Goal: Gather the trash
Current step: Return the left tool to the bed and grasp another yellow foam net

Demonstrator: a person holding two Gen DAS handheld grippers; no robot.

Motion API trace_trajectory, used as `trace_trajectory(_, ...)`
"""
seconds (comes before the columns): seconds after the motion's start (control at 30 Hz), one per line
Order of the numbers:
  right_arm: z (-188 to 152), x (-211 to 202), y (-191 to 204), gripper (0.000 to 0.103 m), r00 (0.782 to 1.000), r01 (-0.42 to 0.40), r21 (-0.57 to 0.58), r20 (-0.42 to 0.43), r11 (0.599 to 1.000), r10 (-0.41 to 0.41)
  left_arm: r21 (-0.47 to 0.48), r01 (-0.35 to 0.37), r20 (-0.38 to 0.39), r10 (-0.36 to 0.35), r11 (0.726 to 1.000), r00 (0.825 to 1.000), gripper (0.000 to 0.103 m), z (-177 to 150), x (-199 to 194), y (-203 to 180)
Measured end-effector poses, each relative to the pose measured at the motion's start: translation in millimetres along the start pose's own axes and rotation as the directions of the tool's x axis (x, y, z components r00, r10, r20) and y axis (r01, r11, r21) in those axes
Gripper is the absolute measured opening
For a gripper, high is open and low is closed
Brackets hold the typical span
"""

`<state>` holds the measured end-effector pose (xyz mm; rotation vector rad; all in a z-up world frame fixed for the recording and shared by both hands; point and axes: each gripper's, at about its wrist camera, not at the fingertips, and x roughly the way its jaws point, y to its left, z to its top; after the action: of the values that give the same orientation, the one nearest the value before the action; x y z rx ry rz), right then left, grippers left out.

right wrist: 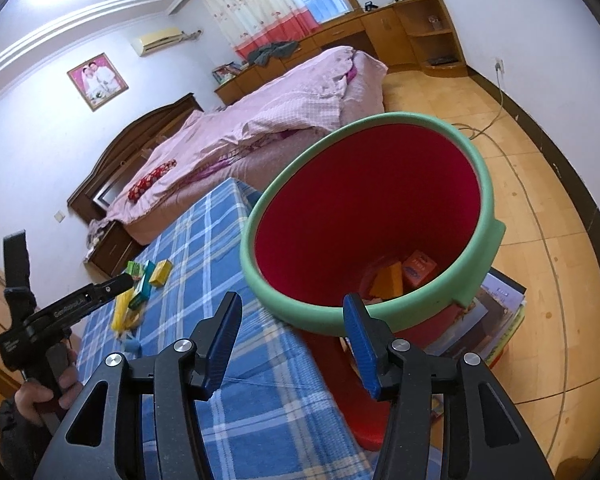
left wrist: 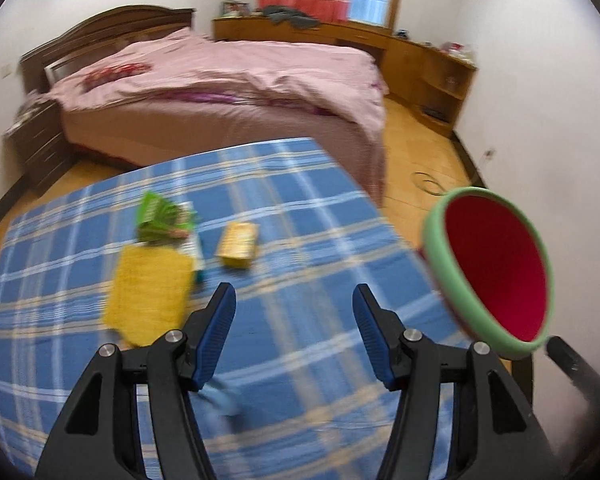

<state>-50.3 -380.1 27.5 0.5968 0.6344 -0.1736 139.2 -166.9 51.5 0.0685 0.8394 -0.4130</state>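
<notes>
My left fingers (left wrist: 294, 336) stood apart, nothing between them, over the plaid surface (left wrist: 300, 208). Trash there: green packet (left wrist: 162, 218), yellow box (left wrist: 239, 245), yellow wrapper (left wrist: 150, 296). My right fingers (right wrist: 292, 340) were spread, empty, before the bin (right wrist: 268, 280); boxes (right wrist: 404, 276) lay inside.

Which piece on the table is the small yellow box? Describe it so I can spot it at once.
Start at the blue plaid table in front of the bed. Trash is clustered at its left. The small yellow box lies alone at the right of the cluster, apart from the green packet and the flat yellow wrapper; it alone is a squat block.
</notes>
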Motion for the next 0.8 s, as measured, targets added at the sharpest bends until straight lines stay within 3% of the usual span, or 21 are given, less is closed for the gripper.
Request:
trace_trajectory(0.1, -1.1, 3.4, 2.3, 0.054, 1.0, -0.002, 0.001, -0.008, 1.0, 0.002, -0.007, -0.084, -0.01, 0.084, 0.996, 0.996, 0.061, -0.5, 8.4, 16.4)
trace_trajectory(0.2, -2.0, 6.1, 5.8, 0.054, 1.0, -0.001, -0.007, -0.014, 1.0, 0.001, -0.013, -0.191, -0.03, 0.19, 0.982, 0.981, 0.061, -0.4, 21.5, 32.5)
trace_trajectory(0.4, -3.4, 10.8, 8.3, 0.054, 1.0, 0.003, -0.013, -0.025, 1.0, -0.003, -0.022, -0.253, -0.087, 0.25, 0.967, 0.964, 0.061, -3.5, 45.4, 52.3)
trace_trajectory(0.53, -4.7, 12.3, 10.2, 0.054, 0.999, 0.004, -0.013, -0.034, 1.0, -0.005, -0.079, -0.228, -0.101, 0.22, 0.97, 0.97, 0.056, -6.3, 51.7, 66.1)
trace_trajectory(0.6, -4.7, 12.5, 12.0, 0.054, 0.999, 0.003, -0.02, -0.036, 1.0, -0.004, -0.116, -0.213, -0.101, 0.202, 0.97, 0.974, 0.035, -7.3, 50.9, 74.0)
trace_trajectory(0.7, -3.8, 13.4, 16.1, 0.054, 0.999, 0.002, -0.03, -0.036, 1.0, -0.003, -0.171, -0.162, -0.086, 0.149, 0.972, 0.985, 0.018, -8.7, 43.3, 86.6)
trace_trajectory(0.8, -5.1, 14.9, 21.4, 0.054, 0.999, -0.003, -0.043, -0.04, 0.999, 0.002, -0.23, -0.099, -0.062, 0.087, 0.968, 0.994, 0.011, -10.0, 31.5, 98.8)
